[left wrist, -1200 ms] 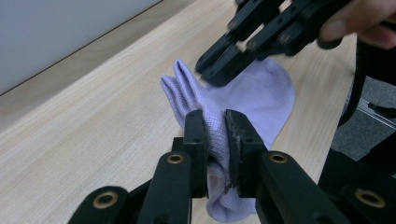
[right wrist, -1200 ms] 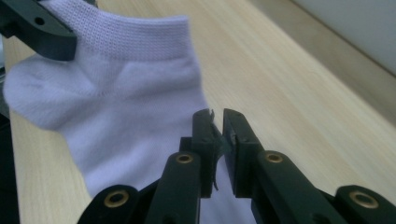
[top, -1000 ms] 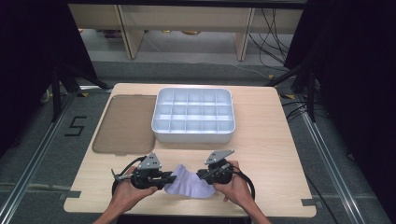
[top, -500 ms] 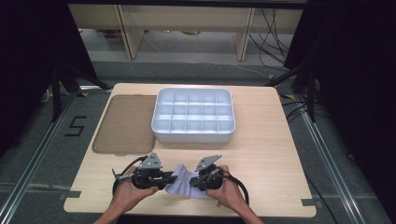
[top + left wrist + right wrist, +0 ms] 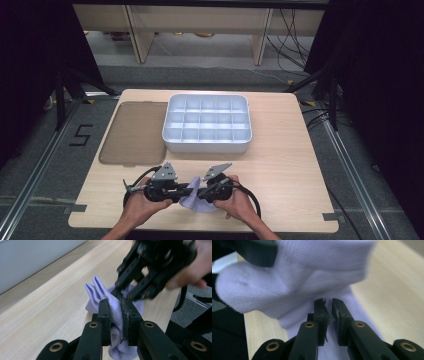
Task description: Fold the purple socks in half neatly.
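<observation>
Pale wood makes up the table (image 5: 280, 165), which stands on a grey floor with dark curtains at both sides and shelving behind. Toward its left edge lies a flat brownish lid (image 5: 134, 132), and just beside that, nearer the middle, sits a white tray (image 5: 207, 144) divided into many small compartments, all of which look bare. At the near edge, well apart from the tray, the person's two hands meet over a small lilac cloth (image 5: 192, 202) that rests partly on the wood. The left gripper (image 5: 115, 312) is clamped on a bunched fold of the cloth, the fabric pressed flat between its jaws. The right gripper (image 5: 327, 305), facing it from the other side, has its jaws almost together with the cloth lying right against them; they have just been easing apart a little, and the close view is blurred, so I cannot tell whether a thin layer is truly pinched or merely brushing the tips. The step in hand looks like folding or gathering the cloth between the two tools. To do it well, the left grip should hold firm as the anchor while the right takes a clean bite on a single edge, not a wad, then draws that edge across low over the wood so the fold lies flat without dragging the whole piece off the near edge.
</observation>
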`<state>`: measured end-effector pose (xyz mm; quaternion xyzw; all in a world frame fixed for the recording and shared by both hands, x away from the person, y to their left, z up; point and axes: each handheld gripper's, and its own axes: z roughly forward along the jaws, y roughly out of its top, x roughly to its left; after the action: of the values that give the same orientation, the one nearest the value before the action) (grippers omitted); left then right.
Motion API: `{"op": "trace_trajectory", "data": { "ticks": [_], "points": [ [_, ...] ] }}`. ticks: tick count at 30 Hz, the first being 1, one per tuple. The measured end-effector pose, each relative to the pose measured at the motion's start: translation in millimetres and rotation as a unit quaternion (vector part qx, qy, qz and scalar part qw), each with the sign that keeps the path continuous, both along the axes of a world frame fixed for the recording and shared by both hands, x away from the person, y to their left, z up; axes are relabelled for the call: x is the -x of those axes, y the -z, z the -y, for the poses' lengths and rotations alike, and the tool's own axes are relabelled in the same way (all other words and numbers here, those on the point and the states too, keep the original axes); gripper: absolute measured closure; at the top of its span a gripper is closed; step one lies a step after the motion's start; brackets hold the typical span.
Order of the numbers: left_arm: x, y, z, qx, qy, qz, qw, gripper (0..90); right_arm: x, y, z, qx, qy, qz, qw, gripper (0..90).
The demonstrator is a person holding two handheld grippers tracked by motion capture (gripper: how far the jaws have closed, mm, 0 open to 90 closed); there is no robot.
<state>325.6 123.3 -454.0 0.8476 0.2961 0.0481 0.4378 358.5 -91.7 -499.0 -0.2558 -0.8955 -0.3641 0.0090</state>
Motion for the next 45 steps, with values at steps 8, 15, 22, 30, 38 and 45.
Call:
{"op": "trace_trajectory", "data": {
  "ticks": [8, 15, 22, 30, 38, 45],
  "points": [
    [-3.4, 2.0, 5.8, -0.002, 0.003, -0.006, 1.0000, 78.6, -2.7, -14.7, 49.0, -0.003, 0.052, 0.019, 0.9985, 82.7],
    [-5.5, 2.8, 16.5, 0.002, 0.010, -0.011, 0.9999, 78.6, -1.2, 2.6, 53.4, 0.032, 0.050, 0.002, 0.9983, 83.0],
    [-11.9, 10.4, 39.3, -0.005, 0.021, -0.022, 0.9995, 78.6, -2.6, 3.3, 54.8, 0.026, 0.055, -0.012, 0.9981, 83.0],
    [-17.4, 18.6, 49.6, -0.016, 0.036, -0.029, 0.9988, 78.5, -4.3, 0.6, 60.3, 0.004, 0.066, -0.013, 0.9977, 81.5],
    [-18.4, 23.1, 58.0, -0.008, 0.035, -0.039, 0.9986, 76.4, -3.7, -19.1, 84.6, -0.016, 0.097, 0.016, 0.9950, 79.8],
    [-17.9, 24.3, 64.3, -0.004, 0.041, -0.045, 0.9981, 70.2, -0.9, -22.6, 96.7, -0.024, 0.115, 0.015, 0.9930, 79.0]
  ]
}}
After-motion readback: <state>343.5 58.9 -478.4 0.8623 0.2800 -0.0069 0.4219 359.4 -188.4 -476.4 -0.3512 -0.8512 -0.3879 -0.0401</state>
